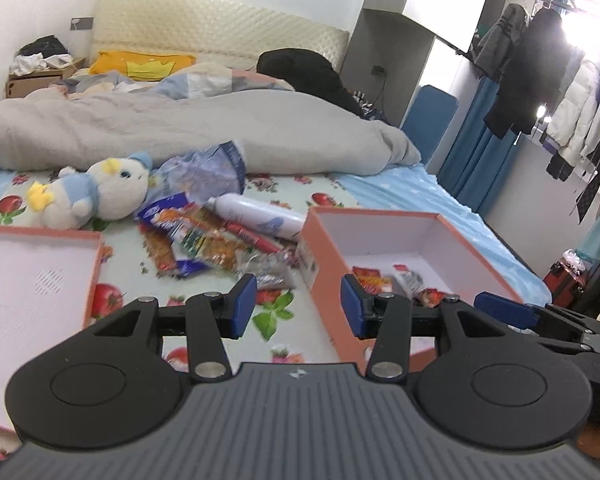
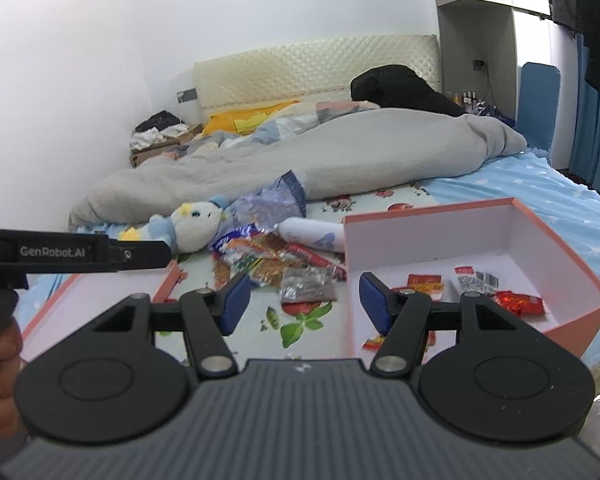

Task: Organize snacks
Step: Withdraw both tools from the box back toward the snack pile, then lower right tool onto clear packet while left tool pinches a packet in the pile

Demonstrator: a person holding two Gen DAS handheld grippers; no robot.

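A pile of snack packets (image 1: 204, 240) lies on the fruit-print sheet, also in the right wrist view (image 2: 268, 260). A clear packet of dark snacks (image 2: 308, 286) lies nearest. An open salmon box (image 1: 400, 240) (image 2: 520, 236) holds several red and clear packets (image 2: 516, 302). My left gripper (image 1: 298, 306) is open and empty, above the sheet at the box's left wall. My right gripper (image 2: 302, 302) is open and empty, just short of the clear packet; one of its pads shows in the left wrist view (image 1: 500, 308).
The salmon box lid (image 1: 32, 280) (image 2: 100, 300) lies at the left. A plush toy (image 1: 96, 192) (image 2: 188, 228), a white bottle (image 1: 260, 214) and a crumpled blue bag (image 1: 208, 168) lie behind the pile. A grey duvet (image 1: 180, 128) covers the far bed.
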